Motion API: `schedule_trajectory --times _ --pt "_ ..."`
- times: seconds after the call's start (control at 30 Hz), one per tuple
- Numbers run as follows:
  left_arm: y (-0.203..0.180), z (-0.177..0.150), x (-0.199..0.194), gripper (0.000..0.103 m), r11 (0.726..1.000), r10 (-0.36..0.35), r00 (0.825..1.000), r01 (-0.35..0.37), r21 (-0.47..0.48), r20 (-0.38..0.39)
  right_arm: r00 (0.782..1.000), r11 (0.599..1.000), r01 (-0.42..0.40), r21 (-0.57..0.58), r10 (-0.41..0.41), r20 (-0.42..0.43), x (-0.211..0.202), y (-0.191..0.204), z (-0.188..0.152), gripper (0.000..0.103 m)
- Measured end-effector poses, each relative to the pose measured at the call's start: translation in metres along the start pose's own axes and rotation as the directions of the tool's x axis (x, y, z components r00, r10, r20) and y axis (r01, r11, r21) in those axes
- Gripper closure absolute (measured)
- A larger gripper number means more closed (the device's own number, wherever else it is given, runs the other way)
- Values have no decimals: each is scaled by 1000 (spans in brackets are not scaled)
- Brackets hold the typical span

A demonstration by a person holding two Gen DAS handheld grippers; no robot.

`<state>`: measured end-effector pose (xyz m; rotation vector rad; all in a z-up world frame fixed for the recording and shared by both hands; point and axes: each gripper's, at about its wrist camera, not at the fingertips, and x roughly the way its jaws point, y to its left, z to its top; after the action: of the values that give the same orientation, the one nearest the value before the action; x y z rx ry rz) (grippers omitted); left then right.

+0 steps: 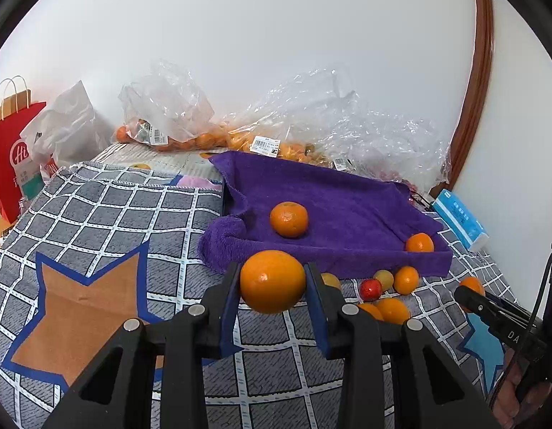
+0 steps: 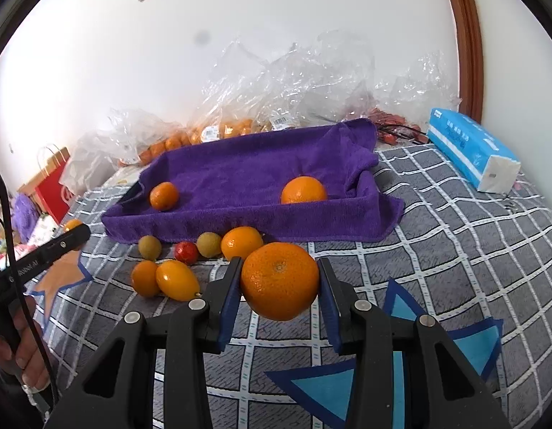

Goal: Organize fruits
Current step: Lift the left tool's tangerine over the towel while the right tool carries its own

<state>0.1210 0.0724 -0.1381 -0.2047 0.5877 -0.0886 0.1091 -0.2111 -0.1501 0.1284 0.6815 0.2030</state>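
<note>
The purple towel tray [image 2: 240, 211] is the place to put the fruit, so every spot here is told from it.

The left gripper [image 1: 272, 282] is closed on a smooth orange [image 1: 272, 280]. It hangs just in front of the tray's near left corner, up off the checked blanket [image 1: 115, 214]. One mandarin [image 1: 288, 218] sits inside the tray near its left end, and a smaller orange [image 1: 420, 243] sits in its near right corner in that view.

On the blanket just in front of the tray's near wall lies a small heap of loose fruit: a green-brown ball [image 2: 149, 247], a little red fruit [image 2: 186, 252], a second brownish ball [image 2: 209, 244], an orange [image 2: 241, 242], and two yellow-orange ones [image 2: 176, 280] a bit closer.

The right gripper [image 2: 279, 282] is closed on a bumpy mandarin [image 2: 279, 280], just in front of the tray's near wall, toward the middle.

To do this step well, I think each hand should lift its fruit over the soft wall, go down low to a bare purple spot, and open slowly so nothing rolls or bumps the fruit inside
</note>
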Motion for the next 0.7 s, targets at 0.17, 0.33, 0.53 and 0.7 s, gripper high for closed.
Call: schedule_trajectory --times 0.17,0.33,0.53,0.7 --pt "1 9 -6 69 1000 15 1000 -15 -7 -20 1000 1000 -16 -18 16 -15 -6 4 11 63" --pt "-8 36 -17 69 1000 0 1000 0 17 19 998 996 -53 -71 55 18 -20 13 40 63" --pt "-15 74 -6 69 1000 -16 1000 16 6 21 993 992 -88 -95 95 64 -17 16 77 63" --pt "-17 103 10 69 1000 -14 999 14 -12 52 993 992 -74 -102 83 87 3 16 106 63"
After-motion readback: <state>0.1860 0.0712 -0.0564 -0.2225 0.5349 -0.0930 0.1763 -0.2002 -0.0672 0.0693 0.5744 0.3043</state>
